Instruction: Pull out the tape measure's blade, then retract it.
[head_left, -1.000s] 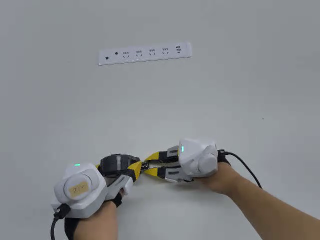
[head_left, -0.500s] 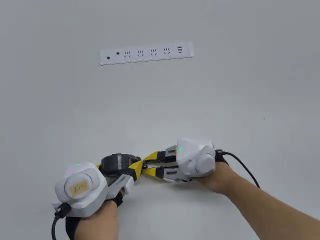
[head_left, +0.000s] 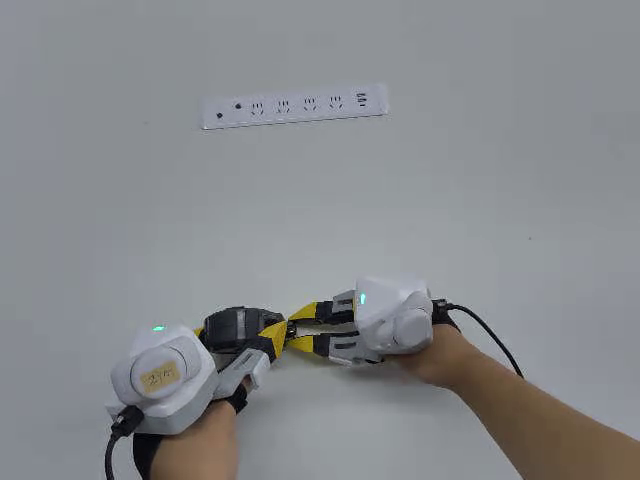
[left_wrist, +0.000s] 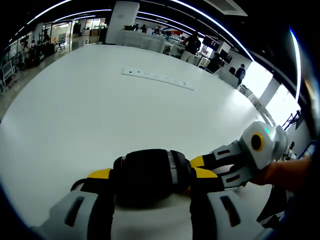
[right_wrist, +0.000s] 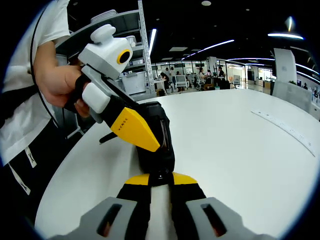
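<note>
Tape measure (head_left: 235, 328) unchanged over last second: left gripper (left_wrist: 151, 175) clamps it, right gripper (right_wrist: 160, 179) pinches blade tip (right_wrist: 160, 174); pull not begun.

The place looks like a large open-plan office, perhaps with a lab corner in it. The work surface is a very wide white table (head_left: 480, 180), and a long white power strip (head_left: 295, 105) lies flat on it. In the left gripper view the ceiling is dark and has long curved light strips (left_wrist: 200, 15). A white pillar (left_wrist: 120, 17) stands behind the table, and at least 2 people (left_wrist: 191, 45) stand near it. Bright windows (left_wrist: 257, 80) are on one side. In the right gripper view a grey metal shelf rack (right_wrist: 127, 30) stands near the table, and behind it are rows of desks with chairs (right_wrist: 185, 80) under ceiling lamps.
</note>
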